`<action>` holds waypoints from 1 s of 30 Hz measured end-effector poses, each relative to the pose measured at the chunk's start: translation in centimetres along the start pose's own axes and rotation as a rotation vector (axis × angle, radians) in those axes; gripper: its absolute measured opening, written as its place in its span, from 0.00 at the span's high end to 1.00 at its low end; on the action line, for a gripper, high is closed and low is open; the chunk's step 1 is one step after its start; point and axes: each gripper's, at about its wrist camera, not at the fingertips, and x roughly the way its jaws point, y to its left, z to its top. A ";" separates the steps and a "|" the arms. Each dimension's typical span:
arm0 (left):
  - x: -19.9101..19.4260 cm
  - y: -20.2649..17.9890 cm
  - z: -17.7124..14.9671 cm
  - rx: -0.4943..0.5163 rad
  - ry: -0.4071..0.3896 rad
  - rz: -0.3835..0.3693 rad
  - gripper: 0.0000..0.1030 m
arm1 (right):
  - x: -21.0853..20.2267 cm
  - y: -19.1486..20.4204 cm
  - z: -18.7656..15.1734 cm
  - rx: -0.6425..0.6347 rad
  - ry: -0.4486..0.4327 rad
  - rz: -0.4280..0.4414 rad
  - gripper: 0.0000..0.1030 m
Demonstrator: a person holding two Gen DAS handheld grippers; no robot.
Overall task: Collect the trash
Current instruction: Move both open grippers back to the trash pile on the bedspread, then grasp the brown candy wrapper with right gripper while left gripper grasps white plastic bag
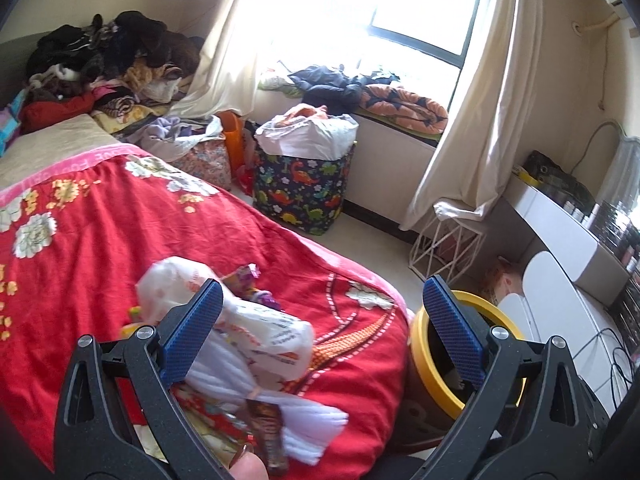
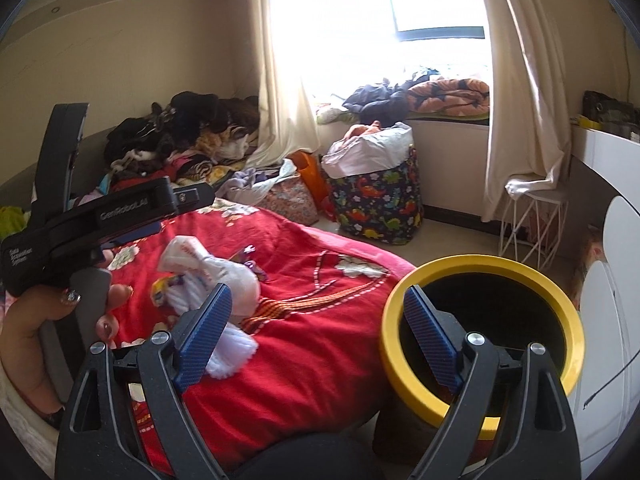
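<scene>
Trash lies in a heap on the red flowered blanket (image 1: pixel 120 240): a crumpled white plastic bag (image 1: pixel 260 328) (image 2: pixel 224 276), a white fluffy piece (image 1: pixel 304 420) (image 2: pixel 236 348), purple wrappers (image 1: pixel 248 276) (image 2: pixel 248 258) and a dark wrapper (image 1: pixel 268 436). My left gripper (image 1: pixel 324 320) hovers over the heap, open, its left finger beside the bag and nothing pinched. My right gripper (image 2: pixel 318 332) is open and holds nothing, its right finger in front of the yellow-rimmed bin (image 2: pixel 472 266) (image 1: pixel 422 356) that stands at the bed's corner. A hand (image 2: pixel 52 320) holds the left gripper's handle.
A dinosaur-print bag (image 1: pixel 304 192) (image 2: pixel 380 208) stuffed with clothes stands by the window. Clothes are piled at the head of the bed (image 1: pixel 112 52). A white wire stool (image 1: pixel 444 248) and a white desk (image 1: pixel 560 232) are on the right, with cables on the floor.
</scene>
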 end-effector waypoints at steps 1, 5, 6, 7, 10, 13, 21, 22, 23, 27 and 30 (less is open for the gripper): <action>0.0 0.6 0.2 -0.006 0.001 0.009 0.11 | 0.1 0.3 0.0 -0.005 0.002 0.004 0.17; -0.3 2.4 0.7 -0.032 -0.004 0.044 0.11 | 0.6 1.8 0.2 -0.031 0.015 0.033 0.17; -0.3 3.0 0.9 -0.042 -0.004 0.054 0.11 | 0.7 2.2 0.2 -0.041 0.019 0.041 0.17; -0.3 3.5 0.9 -0.049 -0.001 0.062 0.11 | 0.8 2.5 0.1 -0.049 0.021 0.048 0.17; -0.5 5.0 1.1 -0.069 -0.001 0.090 0.11 | 1.5 3.7 0.1 -0.070 0.040 0.082 0.18; -0.7 6.6 1.3 -0.096 0.000 0.112 0.11 | 2.1 5.0 0.1 -0.094 0.059 0.114 0.18; -1.0 9.5 1.5 -0.133 0.000 0.148 0.11 | 4.4 8.3 -0.2 -0.137 0.134 0.200 0.20; -0.9 10.0 1.5 -0.140 0.005 0.153 0.11 | 4.6 8.6 -0.3 -0.141 0.143 0.205 0.22; -0.9 10.2 1.3 -0.143 0.009 0.155 0.11 | 5.0 8.9 -0.4 -0.145 0.156 0.210 0.23; -0.6 11.4 1.0 -0.166 0.022 0.154 0.11 | 6.8 9.7 -0.5 -0.143 0.207 0.225 0.31; -0.1 12.2 0.5 -0.183 0.050 0.141 0.11 | 8.1 10.1 -0.7 -0.140 0.244 0.241 0.39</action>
